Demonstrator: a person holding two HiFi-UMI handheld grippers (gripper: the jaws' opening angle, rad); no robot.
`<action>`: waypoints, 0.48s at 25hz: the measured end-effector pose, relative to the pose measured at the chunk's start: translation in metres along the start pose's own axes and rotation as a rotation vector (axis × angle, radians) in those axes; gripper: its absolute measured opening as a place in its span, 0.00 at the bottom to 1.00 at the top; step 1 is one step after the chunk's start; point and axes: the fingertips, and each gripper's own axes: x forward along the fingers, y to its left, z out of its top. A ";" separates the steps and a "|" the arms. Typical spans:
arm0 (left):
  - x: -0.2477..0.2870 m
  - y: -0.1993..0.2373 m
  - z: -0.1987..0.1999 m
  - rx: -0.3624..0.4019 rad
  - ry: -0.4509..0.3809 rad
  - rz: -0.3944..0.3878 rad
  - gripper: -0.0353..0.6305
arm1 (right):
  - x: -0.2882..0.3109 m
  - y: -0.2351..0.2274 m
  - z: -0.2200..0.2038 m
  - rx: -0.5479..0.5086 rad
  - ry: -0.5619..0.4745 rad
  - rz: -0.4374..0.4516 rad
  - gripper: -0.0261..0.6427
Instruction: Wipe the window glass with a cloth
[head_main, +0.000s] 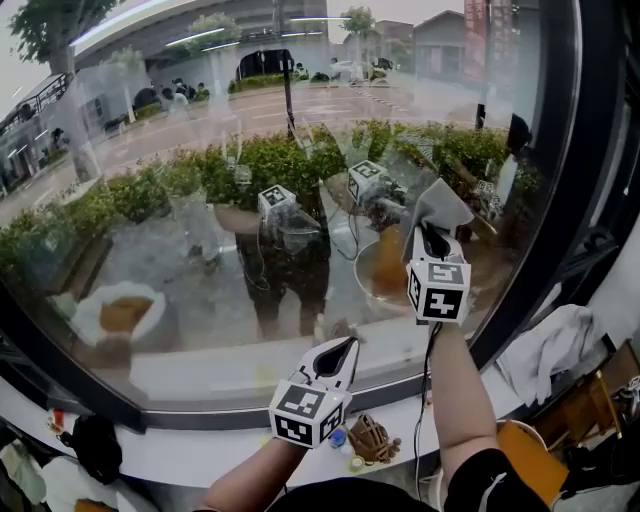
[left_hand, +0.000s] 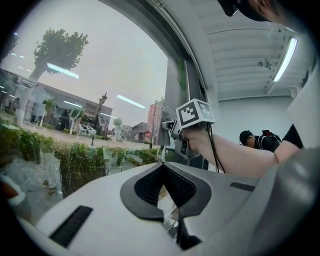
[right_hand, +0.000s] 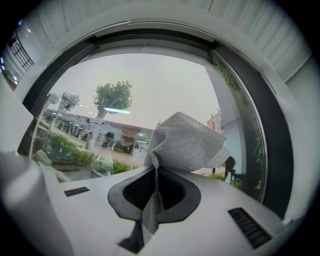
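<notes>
The window glass (head_main: 200, 200) fills the head view, with bushes and a street behind it. My right gripper (head_main: 434, 236) is raised in front of the pane's right part, shut on a grey mesh cloth (head_main: 440, 205) that sticks up past its tips close to the glass. In the right gripper view the cloth (right_hand: 187, 142) fans out above the right gripper (right_hand: 155, 167), and a strip of it is pinched between the jaws. My left gripper (head_main: 338, 352) hovers lower, near the sill, shut with nothing in it. The left gripper (left_hand: 162, 163) points along the glass (left_hand: 75, 100) toward the right gripper's marker cube (left_hand: 196, 112).
A white sill (head_main: 200, 375) runs under the pane, and a dark frame (head_main: 560, 200) curves down its right side. Small items, one a brown woven piece (head_main: 370, 438), lie on the ledge below. A white cloth (head_main: 545, 350) lies at the right. A person (left_hand: 247, 137) is far back.
</notes>
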 end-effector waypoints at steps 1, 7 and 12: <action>-0.001 0.000 0.001 -0.001 0.000 0.003 0.06 | -0.001 0.003 0.002 -0.003 -0.002 0.005 0.09; -0.014 0.008 0.004 -0.002 -0.009 0.033 0.06 | -0.001 0.021 0.011 -0.008 -0.019 0.024 0.09; -0.041 0.027 0.008 -0.009 -0.014 0.070 0.06 | -0.002 0.058 0.027 -0.005 -0.036 0.056 0.09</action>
